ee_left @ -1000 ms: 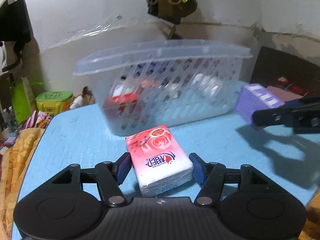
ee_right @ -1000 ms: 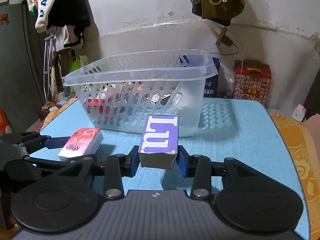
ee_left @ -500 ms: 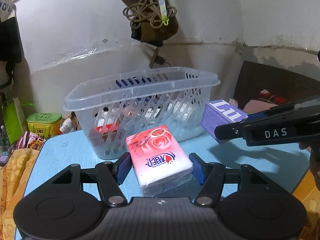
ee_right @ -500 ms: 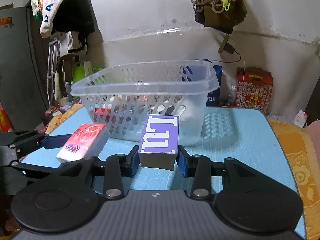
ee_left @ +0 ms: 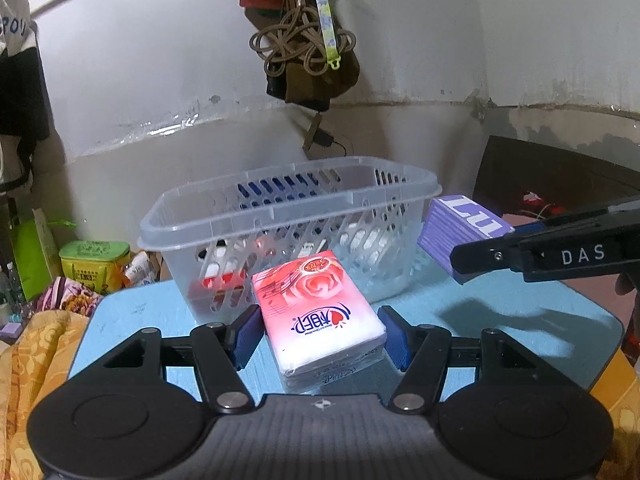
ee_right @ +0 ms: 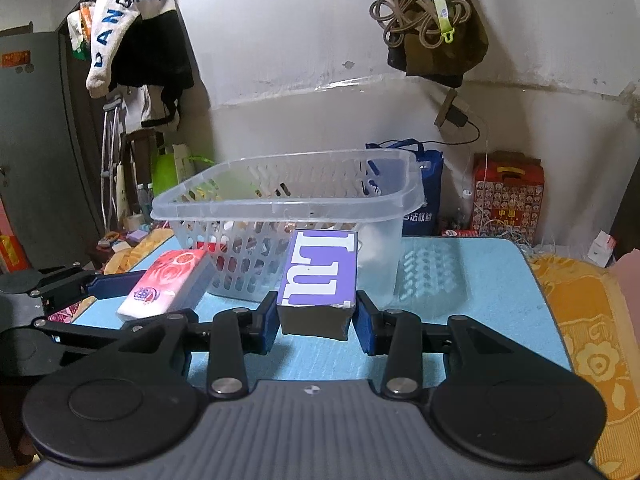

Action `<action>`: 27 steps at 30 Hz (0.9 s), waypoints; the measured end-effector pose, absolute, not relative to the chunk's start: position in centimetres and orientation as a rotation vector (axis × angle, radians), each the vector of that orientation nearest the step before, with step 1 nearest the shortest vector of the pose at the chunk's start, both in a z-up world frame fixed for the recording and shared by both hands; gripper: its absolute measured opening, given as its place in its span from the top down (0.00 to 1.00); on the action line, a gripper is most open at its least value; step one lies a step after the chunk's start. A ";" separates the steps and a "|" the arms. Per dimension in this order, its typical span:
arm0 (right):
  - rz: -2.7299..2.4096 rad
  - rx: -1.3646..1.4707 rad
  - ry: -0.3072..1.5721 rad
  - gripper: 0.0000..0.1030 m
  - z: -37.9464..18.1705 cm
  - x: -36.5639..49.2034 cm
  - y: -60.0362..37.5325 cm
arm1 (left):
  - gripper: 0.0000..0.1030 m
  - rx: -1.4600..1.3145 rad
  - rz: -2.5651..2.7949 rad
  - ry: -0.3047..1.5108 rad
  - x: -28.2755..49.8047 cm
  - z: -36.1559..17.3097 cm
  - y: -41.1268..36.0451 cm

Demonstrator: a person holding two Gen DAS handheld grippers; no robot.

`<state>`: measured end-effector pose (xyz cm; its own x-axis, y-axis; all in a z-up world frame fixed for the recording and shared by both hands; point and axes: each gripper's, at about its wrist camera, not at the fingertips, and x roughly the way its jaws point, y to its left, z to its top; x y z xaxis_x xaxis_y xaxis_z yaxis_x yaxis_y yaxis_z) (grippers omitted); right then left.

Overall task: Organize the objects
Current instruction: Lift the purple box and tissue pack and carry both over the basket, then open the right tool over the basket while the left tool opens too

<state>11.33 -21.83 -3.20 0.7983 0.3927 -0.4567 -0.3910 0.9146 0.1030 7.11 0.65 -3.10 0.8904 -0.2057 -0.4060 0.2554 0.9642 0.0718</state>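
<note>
- The blue counter (ee_left: 132, 312) is carrying a clear slotted plastic basket (ee_left: 288, 208), which is holding small packets that are too blurred to name.
- The left tongs (ee_left: 318, 338) are pointing level at the basket's near wall, clamping a pink rose-print tissue pack (ee_left: 316, 312) by its sides, lifted clear of the counter.
- The right tongs (ee_right: 316, 322) are reaching level toward the basket beside the left pair, gripping a purple-and-white box (ee_right: 320, 272) between the blue pads (ee_right: 365, 328), just in front of the basket and off the counter.
</note>
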 end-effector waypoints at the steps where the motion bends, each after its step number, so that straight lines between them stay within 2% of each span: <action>1: 0.422 0.007 0.488 0.59 -3.1 11.2 -21.9 | 0.36 0.121 -0.240 0.403 7.1 -3.0 0.7; 17: 0.478 0.055 0.413 0.59 -1.0 10.0 -23.3 | 0.36 0.056 -0.249 0.332 6.5 -0.8 2.7; 27: 0.455 -0.026 0.309 0.59 3.1 14.7 -19.6 | 0.36 -0.092 -0.243 0.317 11.1 5.7 4.1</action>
<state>14.68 -19.63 3.05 0.8525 0.4289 -0.2990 -0.4366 0.8986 0.0440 11.09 4.06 5.71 0.9214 -0.2504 -0.2970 0.2216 0.9668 -0.1276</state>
